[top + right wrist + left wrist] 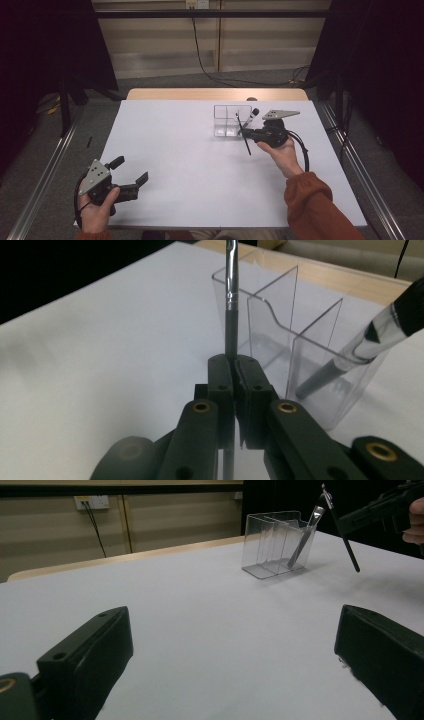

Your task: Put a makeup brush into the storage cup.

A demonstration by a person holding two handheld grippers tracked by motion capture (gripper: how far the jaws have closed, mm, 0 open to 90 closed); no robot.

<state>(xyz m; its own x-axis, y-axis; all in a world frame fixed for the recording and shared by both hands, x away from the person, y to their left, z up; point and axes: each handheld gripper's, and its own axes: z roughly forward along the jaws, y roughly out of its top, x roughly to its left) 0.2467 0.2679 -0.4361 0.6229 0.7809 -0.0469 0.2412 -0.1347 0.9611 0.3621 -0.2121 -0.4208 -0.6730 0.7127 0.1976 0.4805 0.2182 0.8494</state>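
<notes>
A clear acrylic organizer point(225, 120) point(272, 542) point(280, 320) with several compartments stands on the far middle of the white table point(190, 150). A thick silver-and-black brush point(253, 113) point(305, 535) point(370, 337) leans in its right compartment. My right gripper point(246, 134) point(235, 364) is shut on a thin black brush point(244, 136) point(342, 530) point(231, 315), which it holds just in front of the organizer with the ferrule end up. My left gripper point(131, 170) point(235, 650) rests at the near left, jaws wide open with nothing between them.
The table's wooden far edge point(215, 94) lies just behind the organizer. Metal rails point(45, 175) run along both sides of the table. A cable point(202, 55) hangs down the back wall.
</notes>
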